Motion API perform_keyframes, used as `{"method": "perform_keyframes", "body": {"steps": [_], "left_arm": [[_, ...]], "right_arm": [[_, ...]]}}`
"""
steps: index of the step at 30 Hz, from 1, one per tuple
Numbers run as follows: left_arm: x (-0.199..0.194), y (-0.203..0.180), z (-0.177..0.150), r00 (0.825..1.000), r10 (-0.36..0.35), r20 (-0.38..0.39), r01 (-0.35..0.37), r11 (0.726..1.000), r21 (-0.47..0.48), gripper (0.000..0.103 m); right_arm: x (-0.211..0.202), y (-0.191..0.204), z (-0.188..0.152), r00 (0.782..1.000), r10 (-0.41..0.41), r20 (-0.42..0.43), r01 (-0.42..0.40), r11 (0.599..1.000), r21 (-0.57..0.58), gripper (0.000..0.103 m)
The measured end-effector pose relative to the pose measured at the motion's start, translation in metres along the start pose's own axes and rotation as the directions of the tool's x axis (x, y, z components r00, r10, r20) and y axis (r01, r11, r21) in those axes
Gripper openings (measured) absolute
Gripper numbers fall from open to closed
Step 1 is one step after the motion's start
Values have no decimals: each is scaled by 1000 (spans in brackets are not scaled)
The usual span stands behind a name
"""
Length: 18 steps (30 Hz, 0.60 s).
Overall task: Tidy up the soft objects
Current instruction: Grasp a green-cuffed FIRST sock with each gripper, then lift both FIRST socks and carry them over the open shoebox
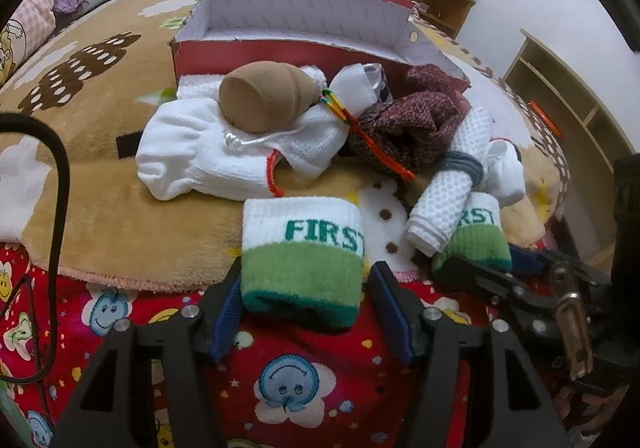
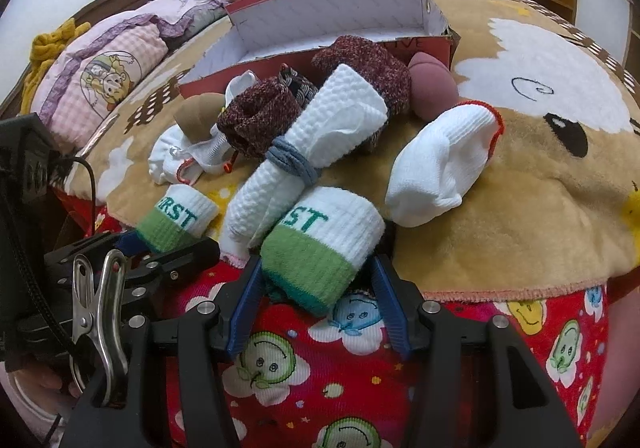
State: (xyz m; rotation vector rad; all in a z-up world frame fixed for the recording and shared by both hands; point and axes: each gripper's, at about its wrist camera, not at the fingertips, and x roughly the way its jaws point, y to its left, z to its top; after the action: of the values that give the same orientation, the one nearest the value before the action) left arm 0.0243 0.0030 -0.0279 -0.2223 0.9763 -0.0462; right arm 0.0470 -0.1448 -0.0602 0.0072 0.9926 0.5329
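Note:
Two white-and-green "FIRST" wristbands lie at the near edge of the tan blanket. One wristband [image 1: 304,252] sits between the blue pads of my left gripper [image 1: 306,272]; the left pad brushes it, a thin gap shows at the right pad, so the gripper is open. My right gripper [image 2: 316,264] is shut on the other wristband [image 2: 320,244], with both pads against its green end. Each gripper shows in the other's view: the right gripper [image 1: 500,268] and the left gripper [image 2: 160,248].
Behind stands an open red shoebox [image 1: 248,60] with white inside. In front of it lie a brown sponge [image 1: 260,96], white gloves [image 1: 192,156], a maroon knit [image 1: 408,128], a rolled white towel [image 2: 312,152], a pink sponge [image 2: 432,88] and a white glove [image 2: 440,168].

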Motion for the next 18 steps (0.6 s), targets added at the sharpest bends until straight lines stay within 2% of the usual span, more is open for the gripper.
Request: {"method": "perform_keyframes", "body": {"steps": [3,6,11,14,15,18], "left_arm": [[0,0,-1,1000,-23,3,23,1000,3,72],[-1,3,0,998,-57,8,57,998,-12,75],[-3,2,-1,999,-43,5,43,999,-3,75],[-8,-1,-3,1000,9,5,-9,1000,13,59],[-9,-1,-4,1000,23,8,-23,1000,12,51],[-13,2,-4,1000,16,12,-16,1000,2,44]], "right_arm": [[1,0,0,1000,-2,3,2,1000,-1,54],[1,-1,0,1000,3,4,-3,1000,-3,47],[-1,1,-1,1000,1,5,-1,1000,-22,38],[-5,3,-2,1000,5,17,-4,999,-31,32],[-6,4,-2,1000,4,23,-4,999,-34,30],[-10,7,-4,999,3,35,-2,999,-47,28]]}}
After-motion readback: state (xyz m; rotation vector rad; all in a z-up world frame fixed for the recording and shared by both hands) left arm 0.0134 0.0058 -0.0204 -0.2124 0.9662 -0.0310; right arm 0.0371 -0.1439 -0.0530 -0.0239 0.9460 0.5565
